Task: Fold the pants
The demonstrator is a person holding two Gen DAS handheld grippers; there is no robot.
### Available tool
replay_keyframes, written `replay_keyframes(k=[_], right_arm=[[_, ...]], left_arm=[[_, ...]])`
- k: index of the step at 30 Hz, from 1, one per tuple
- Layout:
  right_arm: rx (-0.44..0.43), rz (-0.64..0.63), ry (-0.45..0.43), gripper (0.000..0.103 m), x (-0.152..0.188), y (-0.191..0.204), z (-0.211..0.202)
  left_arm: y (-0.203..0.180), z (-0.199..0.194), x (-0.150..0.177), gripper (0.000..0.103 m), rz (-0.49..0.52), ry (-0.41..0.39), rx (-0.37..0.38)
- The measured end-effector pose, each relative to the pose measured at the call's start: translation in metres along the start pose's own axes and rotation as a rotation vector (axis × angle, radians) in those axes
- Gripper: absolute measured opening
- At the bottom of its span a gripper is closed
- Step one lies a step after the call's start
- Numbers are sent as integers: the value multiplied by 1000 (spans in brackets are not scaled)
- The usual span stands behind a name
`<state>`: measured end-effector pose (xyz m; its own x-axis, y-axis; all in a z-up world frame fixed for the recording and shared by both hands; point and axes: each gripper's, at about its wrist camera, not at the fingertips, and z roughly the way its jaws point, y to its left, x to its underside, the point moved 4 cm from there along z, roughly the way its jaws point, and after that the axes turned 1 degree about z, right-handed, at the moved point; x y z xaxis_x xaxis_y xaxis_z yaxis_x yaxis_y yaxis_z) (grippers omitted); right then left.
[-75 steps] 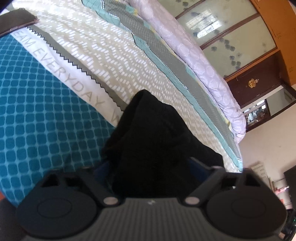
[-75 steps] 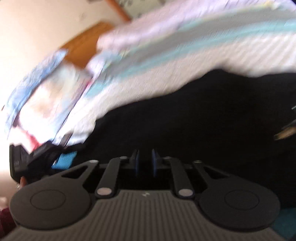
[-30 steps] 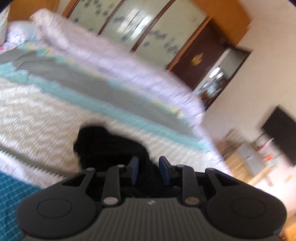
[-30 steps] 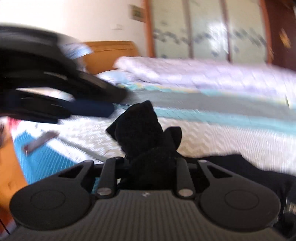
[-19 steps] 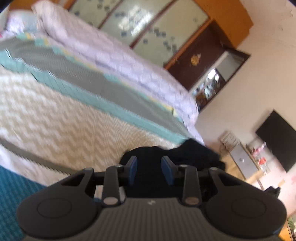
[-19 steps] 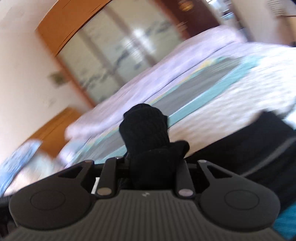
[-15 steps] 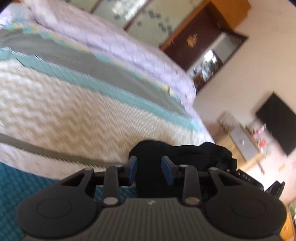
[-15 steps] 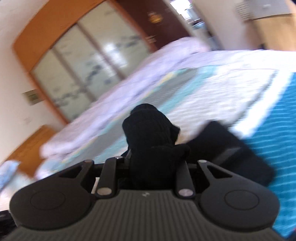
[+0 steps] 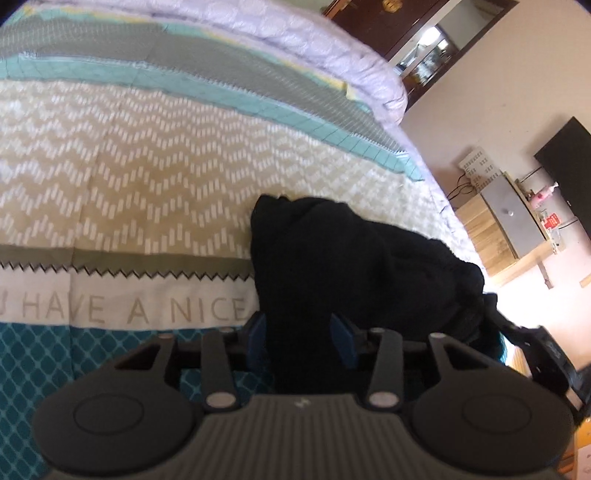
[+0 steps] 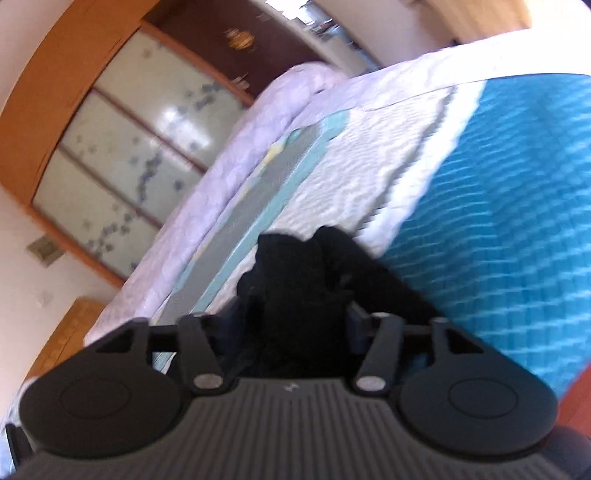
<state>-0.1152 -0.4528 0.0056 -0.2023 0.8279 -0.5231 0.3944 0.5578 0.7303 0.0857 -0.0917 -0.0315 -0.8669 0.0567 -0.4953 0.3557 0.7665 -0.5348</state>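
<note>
The black pants (image 9: 351,258) hang bunched from both grippers above the patterned bedspread (image 9: 129,177). My left gripper (image 9: 301,336) is shut on a thick fold of the pants, the cloth filling the gap between its blue pads. The other gripper's black body (image 9: 543,354) shows at the right edge of the left wrist view. In the right wrist view my right gripper (image 10: 291,325) is shut on another bunch of the black pants (image 10: 306,280), which rise in front of the camera. That view is blurred.
A rolled lilac quilt (image 9: 295,33) lies along the bed's far side. A wardrobe with frosted glass doors (image 10: 122,129) stands behind it. A wooden cabinet with a grey box (image 9: 506,218) and a dark screen (image 9: 569,162) stand past the bed's right end.
Both grippers have swung with the pants towards the right end of the bed. The left gripper has dropped closer to the bedspread, and the pants hang in a larger bunch before it.
</note>
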Motion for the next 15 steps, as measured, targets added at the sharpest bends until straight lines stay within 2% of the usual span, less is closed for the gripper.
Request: replay_keyframes(k=[2,4,5,6,7,9,10,13,15], right_arm=[[147,-22,-58,66,-6,-13,-4],[161,-85,-87,67,-11,-12,-12],[141,-125,-84,73,-16,-5,-11],[112,-170,-72,89,-19,4,-8],[78,-225,-49,94,-22,15,-3],[39,-332,24,95,-28,29,18],[47,-354,48,95,-31,31,27],[122,-334,128,95,-38,15,58],[105,-305,199,95,-38,6,74]], left_arm=[[0,5,2,41,5,13,1],[2,9,4,46,12,23,-8],[3,12,5,47,10,28,-11],[4,15,5,48,6,36,-12],[6,18,5,49,1,44,-11],[7,23,3,52,-11,54,-5],[8,25,2,54,-13,54,-3],[6,32,-2,58,-11,59,0],[3,38,-3,63,-4,69,1]])
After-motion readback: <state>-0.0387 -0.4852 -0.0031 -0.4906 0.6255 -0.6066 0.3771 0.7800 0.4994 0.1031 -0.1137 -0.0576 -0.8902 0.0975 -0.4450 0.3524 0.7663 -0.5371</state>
